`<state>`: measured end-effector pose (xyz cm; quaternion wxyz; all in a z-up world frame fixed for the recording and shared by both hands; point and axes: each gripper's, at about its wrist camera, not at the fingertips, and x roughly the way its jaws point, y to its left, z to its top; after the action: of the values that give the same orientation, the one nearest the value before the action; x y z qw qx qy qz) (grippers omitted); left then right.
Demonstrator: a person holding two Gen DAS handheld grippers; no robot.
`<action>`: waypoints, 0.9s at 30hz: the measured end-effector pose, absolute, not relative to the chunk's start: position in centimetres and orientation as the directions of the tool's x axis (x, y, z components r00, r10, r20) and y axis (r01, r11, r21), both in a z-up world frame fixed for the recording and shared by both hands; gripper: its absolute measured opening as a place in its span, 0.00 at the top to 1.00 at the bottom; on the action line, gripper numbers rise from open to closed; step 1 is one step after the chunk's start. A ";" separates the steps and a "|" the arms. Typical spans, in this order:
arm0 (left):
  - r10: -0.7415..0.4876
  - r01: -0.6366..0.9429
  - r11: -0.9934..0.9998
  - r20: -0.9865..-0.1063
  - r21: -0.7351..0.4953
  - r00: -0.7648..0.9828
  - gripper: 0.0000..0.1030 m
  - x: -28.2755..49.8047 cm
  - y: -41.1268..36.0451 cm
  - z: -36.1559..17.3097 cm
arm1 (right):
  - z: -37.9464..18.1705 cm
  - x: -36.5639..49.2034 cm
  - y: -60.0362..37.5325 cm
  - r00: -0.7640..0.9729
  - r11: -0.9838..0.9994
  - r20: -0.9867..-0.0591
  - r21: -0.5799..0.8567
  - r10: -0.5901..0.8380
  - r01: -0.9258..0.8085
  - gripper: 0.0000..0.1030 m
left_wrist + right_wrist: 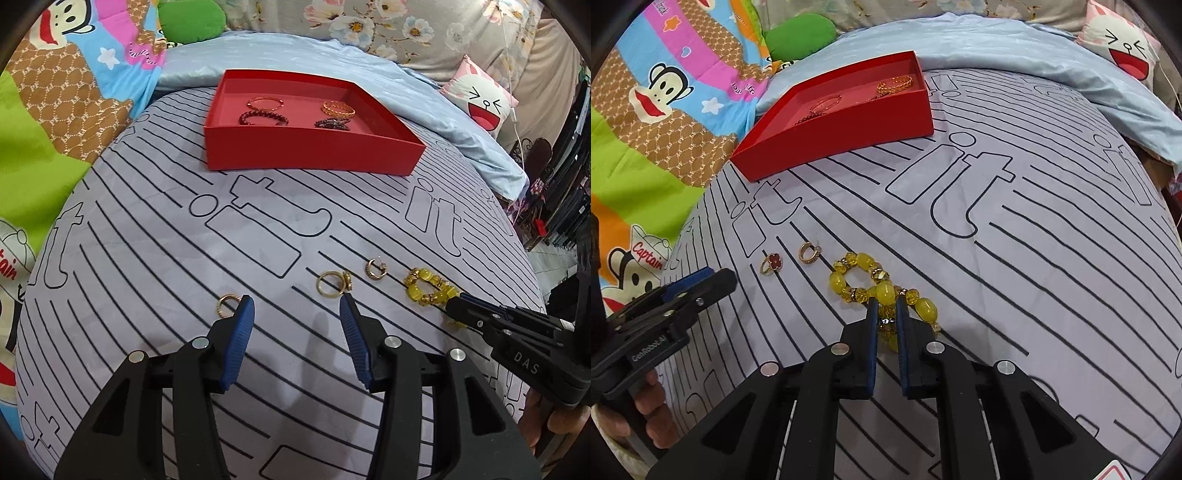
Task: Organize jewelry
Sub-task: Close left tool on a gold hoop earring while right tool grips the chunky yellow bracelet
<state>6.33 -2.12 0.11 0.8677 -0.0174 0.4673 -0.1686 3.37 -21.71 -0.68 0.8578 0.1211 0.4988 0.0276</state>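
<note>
The yellow bead bracelet [882, 291] lies on the striped bed sheet [1034, 258]. The right gripper [886, 306] pinches its beads between both fingers. Just beside it sit a gold hoop earring [809, 252] and a ring with a red flower [771, 263]. The left gripper [297, 306] hangs wide apart over the sheet, holding nothing, with a small gold ring [227, 304] by its left finger. The red box [314, 147] with four bracelets sits well apart, farther back.

"DAS" on right tool [452, 308].
</note>
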 end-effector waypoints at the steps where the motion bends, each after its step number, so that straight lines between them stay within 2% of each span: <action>1: -0.313 0.284 0.940 -0.806 -0.188 0.503 0.56 6.4 -2.5 0.0 | -0.7 3.3 -21.7 0.499 0.968 -0.849 0.238 0.170 0.075 0.91; 10: -0.348 0.312 0.925 -0.811 -0.216 0.470 0.56 8.0 -4.4 -1.0 | -0.2 3.2 -21.9 0.504 0.963 -0.844 0.257 0.185 0.077 0.91; 14: -0.348 0.317 0.924 -0.810 -0.212 0.473 0.60 8.6 -4.9 -1.3 | -0.3 3.2 -21.9 0.502 0.963 -0.844 0.260 0.188 0.077 0.91; 15: -0.353 0.323 0.922 -0.808 -0.215 0.471 0.62 8.6 -5.0 -1.3 | -0.3 3.2 -21.9 0.502 0.962 -0.844 0.260 0.188 0.077 0.91; 17: -0.363 0.333 0.917 -0.809 -0.220 0.463 0.75 8.7 -5.1 -1.3 | -0.3 3.2 -22.0 0.501 0.962 -0.844 0.263 0.191 0.078 0.91; 18: -0.372 0.341 0.912 -0.808 -0.228 0.456 0.77 8.7 -5.2 -1.4 | -0.4 3.3 -22.0 0.500 0.961 -0.844 0.265 0.192 0.079 0.91; 24: -0.388 0.363 0.902 -0.805 -0.232 0.448 0.79 8.3 -5.6 -1.4 | -0.3 3.2 -22.1 0.504 0.959 -0.841 0.272 0.198 0.078 0.91; 25: -0.390 0.363 0.902 -0.805 -0.235 0.447 0.84 8.3 -5.6 -1.4 | -0.2 3.2 -22.0 0.505 0.959 -0.840 0.273 0.199 0.077 0.91; 26: -0.399 0.367 0.898 -0.802 -0.244 0.445 0.94 8.2 -5.6 -1.3 | -0.1 3.1 -22.0 0.508 0.958 -0.838 0.275 0.200 0.076 0.91; 27: -0.398 0.366 0.898 -0.803 -0.243 0.443 0.94 8.2 -5.6 -1.2 | 0.0 3.1 -22.0 0.510 0.958 -0.836 0.277 0.201 0.075 0.91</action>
<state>8.22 -5.59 -1.24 0.8492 -0.0167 0.4773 -0.2252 3.12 -22.04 0.03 0.8576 0.1401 0.4936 0.0369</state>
